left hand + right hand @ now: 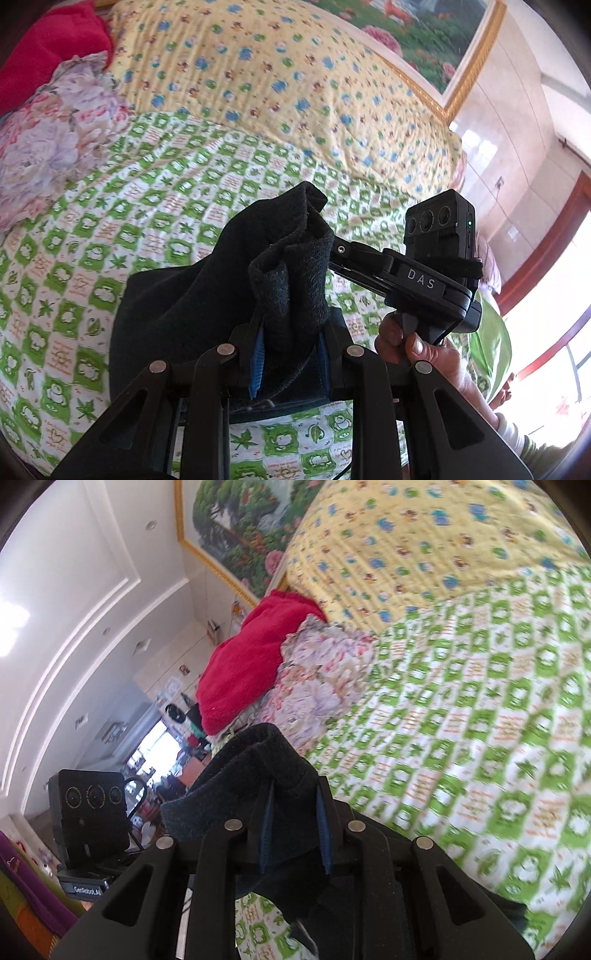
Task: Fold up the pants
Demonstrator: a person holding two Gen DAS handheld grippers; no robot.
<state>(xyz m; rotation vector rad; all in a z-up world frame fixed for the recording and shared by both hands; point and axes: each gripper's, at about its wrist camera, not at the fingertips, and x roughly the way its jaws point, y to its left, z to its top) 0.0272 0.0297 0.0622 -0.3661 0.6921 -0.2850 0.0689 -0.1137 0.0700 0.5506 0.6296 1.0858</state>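
The pants (207, 295) are dark navy fleece, lifted off a green-and-white patterned bedsheet (110, 206). My left gripper (291, 354) is shut on a bunched edge of the pants, with cloth standing up between its blue pads. My right gripper shows in the left wrist view (332, 251), gripping the same raised edge from the right. In the right wrist view, my right gripper (293, 830) is shut on a fold of the pants (258, 775), which hang down below it. The left gripper's camera body (92, 812) sits at the left.
A yellow quilt (277, 74) lies at the far side of the bed. A floral pillow (48, 147) and a red blanket (243, 657) lie at one end. A framed picture (424, 33) hangs on the wall. A window (554, 350) is at the right.
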